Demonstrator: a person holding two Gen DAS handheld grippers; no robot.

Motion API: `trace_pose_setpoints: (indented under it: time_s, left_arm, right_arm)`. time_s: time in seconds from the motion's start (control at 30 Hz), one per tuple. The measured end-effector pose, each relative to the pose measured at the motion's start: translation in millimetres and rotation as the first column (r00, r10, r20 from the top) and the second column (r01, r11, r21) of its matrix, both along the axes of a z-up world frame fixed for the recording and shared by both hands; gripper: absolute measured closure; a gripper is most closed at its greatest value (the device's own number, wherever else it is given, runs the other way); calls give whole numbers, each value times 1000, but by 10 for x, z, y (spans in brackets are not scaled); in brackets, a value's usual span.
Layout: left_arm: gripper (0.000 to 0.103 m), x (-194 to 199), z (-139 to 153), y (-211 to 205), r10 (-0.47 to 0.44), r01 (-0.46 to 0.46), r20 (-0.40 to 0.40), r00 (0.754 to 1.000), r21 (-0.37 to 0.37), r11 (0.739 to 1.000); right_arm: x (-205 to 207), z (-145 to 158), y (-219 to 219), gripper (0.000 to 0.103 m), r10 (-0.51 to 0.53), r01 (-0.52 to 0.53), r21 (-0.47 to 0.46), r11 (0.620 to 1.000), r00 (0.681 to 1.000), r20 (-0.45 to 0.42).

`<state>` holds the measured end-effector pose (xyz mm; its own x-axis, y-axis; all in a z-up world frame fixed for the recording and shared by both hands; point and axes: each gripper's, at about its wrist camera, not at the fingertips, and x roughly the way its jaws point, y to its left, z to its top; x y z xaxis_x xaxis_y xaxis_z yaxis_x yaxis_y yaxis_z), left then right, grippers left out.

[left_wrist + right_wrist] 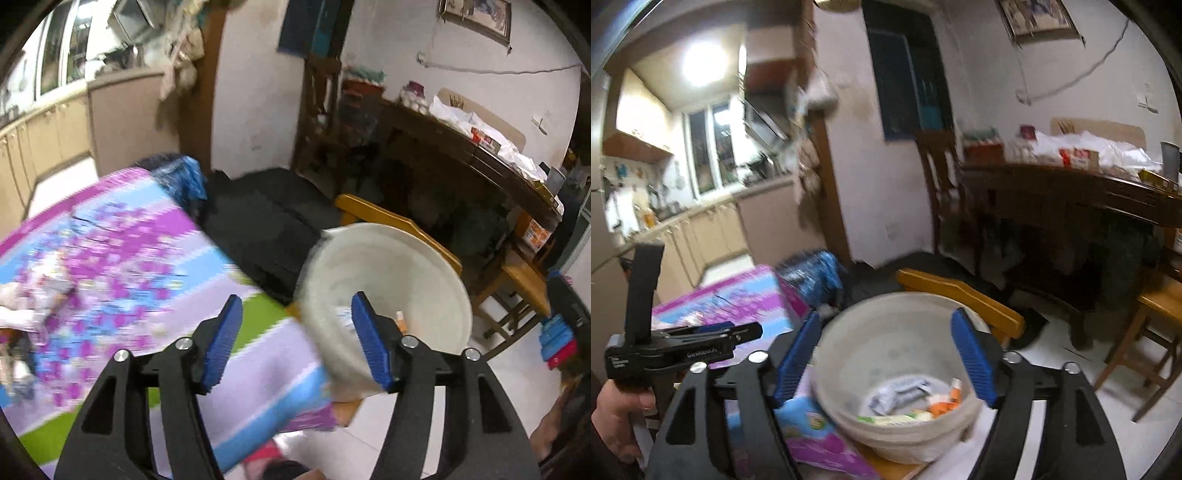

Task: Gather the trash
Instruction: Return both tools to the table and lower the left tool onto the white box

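Observation:
A white plastic bin (886, 343) stands at the corner of a table under a purple, blue and green patterned cloth (122, 258). In the bin lie crumpled wrappers (901, 395) and an orange scrap (943, 406). My right gripper (886, 325) is open above the bin, its blue pads apart with nothing between them. My left gripper (295, 306) is open too, over the cloth's edge, and the bin (391, 284) shows behind its right pad. In the right wrist view the left gripper's body (683, 347) shows at the left, held by a hand (617, 417).
A yellow wooden chair back (960, 299) stands just behind the bin. A dark wooden table (1071, 199) loaded with bags lies at the right, with stools (1160, 317) near it. A blue bag (812, 277) rests at the cloth's far corner. Kitchen cabinets (701, 232) fill the left.

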<state>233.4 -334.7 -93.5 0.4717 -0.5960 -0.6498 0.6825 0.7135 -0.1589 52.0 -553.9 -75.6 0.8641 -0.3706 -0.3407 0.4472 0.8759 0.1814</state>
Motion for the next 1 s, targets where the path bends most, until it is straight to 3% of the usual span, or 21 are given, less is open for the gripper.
trace_pose_setpoints:
  time_s: [0.1,0.27,0.33,0.5,0.6,0.7,0.83,1.0]
  left_arm:
    - [35,33,79,507,21,-21,62,998,6,1000]
    - [33,197,114,1569,125,-129,128,984,26,991]
    - [31,269,94,2030,183,-193,171,968,39,980]
    - [30,577,11,3193,339,-383,304,890,96,919]
    - [29,910,-62,3762,378,-426,289,880,127,896]
    - [29,1099,-148,3877,352,-414,305,885,170,894]
    - [29,1338,-308,3778,271,-330,271,923,200,923]
    - [33,1418,-434,3662,202,-270,275,940,234,934]
  right_arm:
    - [62,65,308,20,83,-82,-9,997,996,22]
    - [298,69,752,18,207,-207,-10,978,978,14]
    - [403,36,914,18,253,-253,4,968,968,2]
    - [670,-90,1298,18,340,-338,44,940,940,-33]
    - [860,-156,1545,18,379,-377,49,925,923,-64]
    - [1036,-187,1710,18,409,-406,55,912,909,-81]
    - [1259,-188,1942,18,449,-446,51,894,887,-107]
    - [1479,-183,2071,18,474,-472,47,880,871,-127]
